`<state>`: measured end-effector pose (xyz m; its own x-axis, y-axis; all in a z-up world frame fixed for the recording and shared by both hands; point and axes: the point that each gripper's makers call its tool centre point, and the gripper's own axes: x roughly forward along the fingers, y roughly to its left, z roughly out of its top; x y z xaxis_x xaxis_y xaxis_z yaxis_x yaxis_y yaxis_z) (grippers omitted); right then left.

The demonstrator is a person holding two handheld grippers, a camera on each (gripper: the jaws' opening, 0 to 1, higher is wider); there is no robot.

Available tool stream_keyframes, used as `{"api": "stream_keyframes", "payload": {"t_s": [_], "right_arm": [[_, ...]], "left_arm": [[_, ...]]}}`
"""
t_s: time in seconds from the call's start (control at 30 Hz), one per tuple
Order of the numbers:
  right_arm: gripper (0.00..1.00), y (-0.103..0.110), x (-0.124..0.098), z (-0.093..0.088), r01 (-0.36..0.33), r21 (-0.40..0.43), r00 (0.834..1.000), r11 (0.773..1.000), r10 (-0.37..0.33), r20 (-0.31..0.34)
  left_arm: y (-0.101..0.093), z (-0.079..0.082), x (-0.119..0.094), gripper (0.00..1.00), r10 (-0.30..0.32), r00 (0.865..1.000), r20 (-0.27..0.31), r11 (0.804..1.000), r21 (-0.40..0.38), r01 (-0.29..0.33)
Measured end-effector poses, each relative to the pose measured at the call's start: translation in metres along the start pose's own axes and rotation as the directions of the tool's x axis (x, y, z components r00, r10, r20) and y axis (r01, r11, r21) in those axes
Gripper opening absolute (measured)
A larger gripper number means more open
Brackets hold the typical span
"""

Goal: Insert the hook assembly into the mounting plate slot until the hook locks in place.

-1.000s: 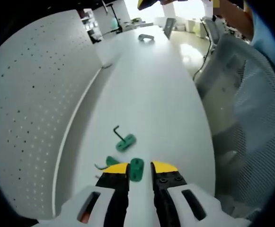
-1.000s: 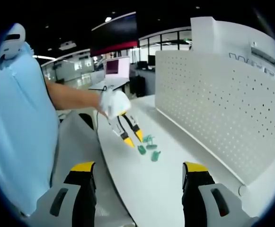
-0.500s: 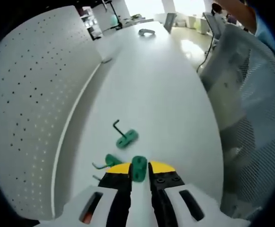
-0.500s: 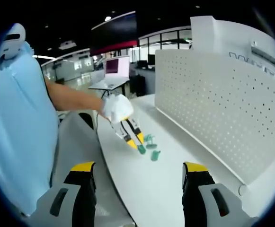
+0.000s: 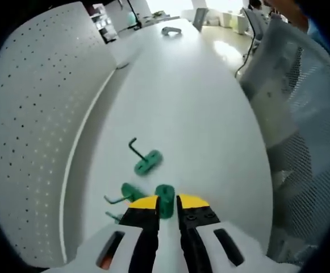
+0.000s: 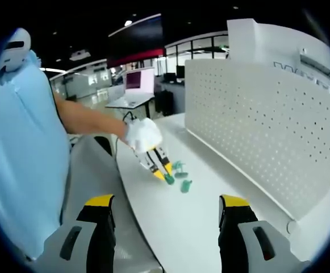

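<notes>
On the white table, my left gripper (image 5: 167,202) has its yellow-tipped jaws shut on a small green plate (image 5: 165,198) that rests on the tabletop. Just beyond it lies a green hook assembly (image 5: 147,162) with a black bent hook, and a second green piece (image 5: 132,191) with a wire hook sits to its left. In the right gripper view, my left gripper (image 6: 166,175) points down at the same green pieces (image 6: 182,176). My right gripper (image 6: 167,207) hangs open above the near table, holding nothing.
A white perforated panel (image 5: 34,114) (image 6: 250,125) runs along one side of the table. A mesh office chair (image 5: 301,142) stands at the opposite edge. A person in a light blue shirt (image 6: 23,148) holds the grippers. A grey object (image 5: 171,30) lies far down the table.
My left gripper has come down onto the table and its jaws have narrowed around the green plate. The right gripper has stayed still and open.
</notes>
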<state>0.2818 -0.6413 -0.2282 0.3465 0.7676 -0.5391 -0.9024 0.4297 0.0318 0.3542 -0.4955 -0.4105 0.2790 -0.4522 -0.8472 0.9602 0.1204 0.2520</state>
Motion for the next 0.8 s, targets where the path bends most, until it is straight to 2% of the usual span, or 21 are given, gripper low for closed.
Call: {"api": "stream_keyframes", "payload": {"t_s": [0.8], "right_arm": [[0.74,0.0002,-0.0009,-0.0008,0.004,0.002,1.0,1.0,-0.004,-0.007]], "left_arm": [[0.0018,-0.0032,0.0081,0.09,-0.003,1.0,-0.024,1.0,0.009,0.003]]}}
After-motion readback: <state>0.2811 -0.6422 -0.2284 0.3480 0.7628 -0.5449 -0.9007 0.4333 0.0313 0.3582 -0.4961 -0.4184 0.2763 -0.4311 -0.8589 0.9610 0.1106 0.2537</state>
